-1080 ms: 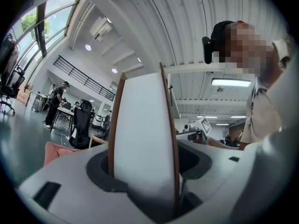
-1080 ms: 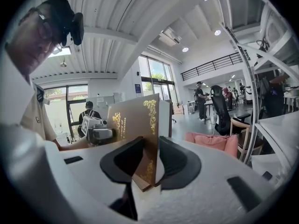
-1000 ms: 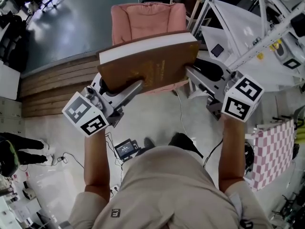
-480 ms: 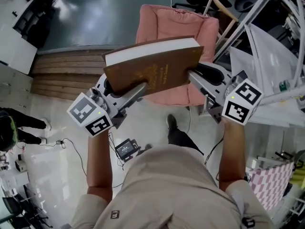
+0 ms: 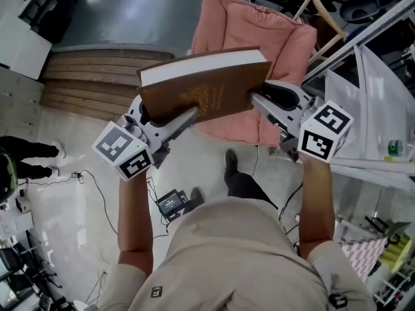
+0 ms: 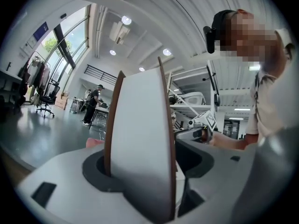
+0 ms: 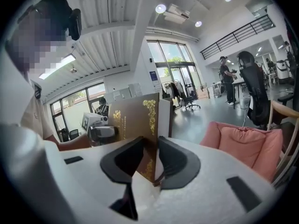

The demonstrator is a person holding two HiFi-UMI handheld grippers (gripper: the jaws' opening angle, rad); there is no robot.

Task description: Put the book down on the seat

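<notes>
A thick brown book [image 5: 201, 92] with gold print and white page edges hangs in the air, flat, over the front of the pink cushioned chair [image 5: 272, 37]. My left gripper [image 5: 165, 118] holds its near left corner; the jaws are opening, with the book [image 6: 140, 139] still filling the gap between them. My right gripper [image 5: 262, 99] is shut on the book's right edge. In the right gripper view the book's cover [image 7: 138, 118] is pinched between the dark pads, and the chair [image 7: 243, 143] lies ahead to the right.
A wooden step [image 5: 84, 83] runs along the left of the chair. White metal frame bars [image 5: 363, 37] stand close on the right. On the floor below lie cables and a small black device [image 5: 172, 203]. Another person [image 5: 26, 154] stands at the far left.
The book and both grippers have come closer to the pink chair; the book now overlaps more of the seat. The book stays in both grippers.
</notes>
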